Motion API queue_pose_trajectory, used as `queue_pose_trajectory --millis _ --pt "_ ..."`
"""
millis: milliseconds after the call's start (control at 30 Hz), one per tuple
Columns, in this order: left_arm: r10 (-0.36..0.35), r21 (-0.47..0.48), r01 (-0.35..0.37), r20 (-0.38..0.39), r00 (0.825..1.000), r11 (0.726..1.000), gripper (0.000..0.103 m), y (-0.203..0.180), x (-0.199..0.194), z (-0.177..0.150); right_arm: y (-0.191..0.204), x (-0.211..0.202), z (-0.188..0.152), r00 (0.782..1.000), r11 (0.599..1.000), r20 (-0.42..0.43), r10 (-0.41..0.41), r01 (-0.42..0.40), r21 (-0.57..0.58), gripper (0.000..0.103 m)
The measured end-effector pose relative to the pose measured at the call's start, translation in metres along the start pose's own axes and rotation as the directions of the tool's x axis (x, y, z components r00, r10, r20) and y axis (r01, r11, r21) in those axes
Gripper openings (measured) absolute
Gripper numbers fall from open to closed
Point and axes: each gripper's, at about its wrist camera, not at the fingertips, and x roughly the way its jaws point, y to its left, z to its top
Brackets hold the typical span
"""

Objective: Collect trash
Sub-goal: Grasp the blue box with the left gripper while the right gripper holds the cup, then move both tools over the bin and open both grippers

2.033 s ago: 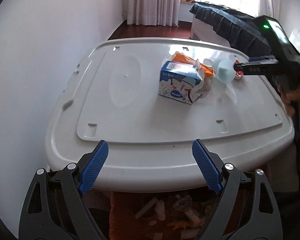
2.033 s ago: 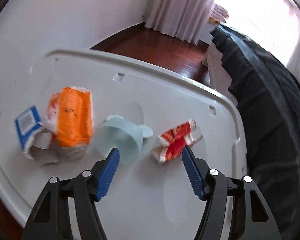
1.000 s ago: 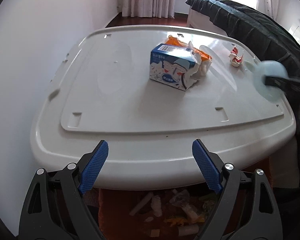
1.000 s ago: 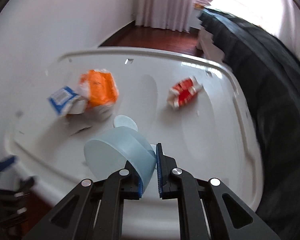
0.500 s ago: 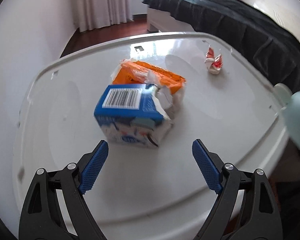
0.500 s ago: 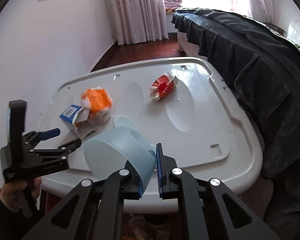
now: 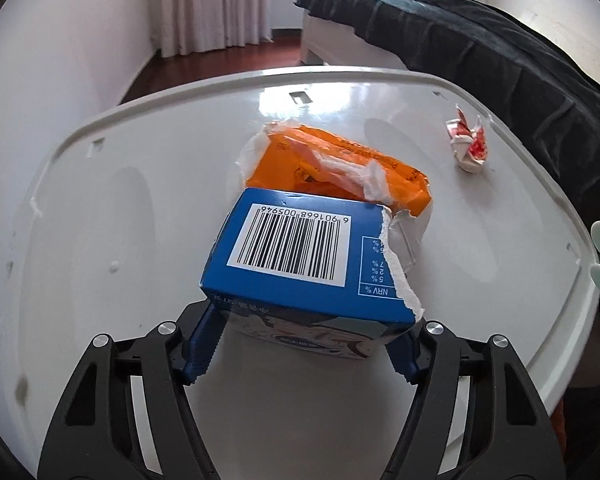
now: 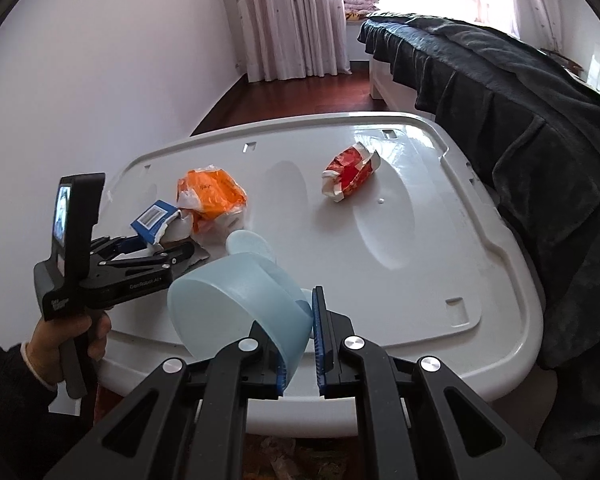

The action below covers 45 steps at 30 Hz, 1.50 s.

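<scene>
White plastic lid [image 7: 100,220] as work surface, beside a white wall, dark blanket [image 8: 540,128] along its far right edge, curtains [image 8: 296,20] at the back of the room.

Left tongs [image 7: 302,346] set around the torn blue box [image 7: 300,256], one blue pad at each lower corner of it; contact with the sides not clear from either view, so cannot tell whether gripped or merely straddled. Box lying on the lid, barcode face up, torn end toward the right pad. Orange packet [image 7: 340,168] just beyond the box and touching it, straight ahead of the left tongs. Crumpled red wrapper [image 7: 468,144] well apart, far ahead and to the right of the left tongs, near the lid's rim.

Right tongs [image 8: 300,344] narrow, clamped on the wall of a pale blue cup [image 8: 240,300], cup tilted with its mouth toward the left and held above the near edge of the lid. Red wrapper [image 8: 350,172] ahead of the right tongs, slightly right; orange packet [image 8: 212,196] and box [image 8: 154,220] ahead to the left.
</scene>
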Motion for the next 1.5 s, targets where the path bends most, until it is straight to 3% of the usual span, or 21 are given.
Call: queue_pose_trajectory --millis 200,567,867,1067,1267,1400,1500 --pt "0.178 -0.009 -0.178 0.008 0.984 0.984 0.067 -0.017 -0.015 -0.010 0.002 0.002 0.000 1.000 1.000 -0.002 0.000 0.000 -0.005 0.010" --pt "0.273 -0.045 -0.271 0.028 0.962 0.961 0.066 -0.039 -0.075 -0.032 0.006 -0.001 -0.001 1.000 1.000 0.014 -0.014 0.014 -0.001 0.010" --pt "0.282 -0.079 -0.278 0.045 0.958 0.957 0.066 -0.054 -0.130 -0.069 0.007 -0.010 -0.012 0.998 0.999 0.036 -0.046 0.047 -0.022 0.010" --pt "0.252 -0.103 -0.248 0.026 0.967 0.963 0.066 -0.065 -0.160 -0.104 0.013 -0.026 -0.030 0.999 0.999 0.037 -0.015 0.016 -0.052 0.010" --pt "0.217 -0.102 -0.217 -0.006 0.976 0.971 0.066 -0.082 -0.173 -0.146 0.030 -0.053 -0.075 0.999 0.992 0.053 -0.002 0.009 -0.127 0.010" --pt "0.191 -0.128 -0.196 -0.053 0.980 0.972 0.066 -0.085 -0.169 -0.180 0.037 -0.063 -0.115 1.000 0.987 0.007 0.013 -0.011 -0.159 0.010" --pt "0.176 -0.148 -0.192 -0.113 0.978 0.970 0.066 -0.085 -0.156 -0.207 0.041 -0.056 -0.142 0.997 0.984 -0.075 0.007 -0.020 -0.178 0.011"
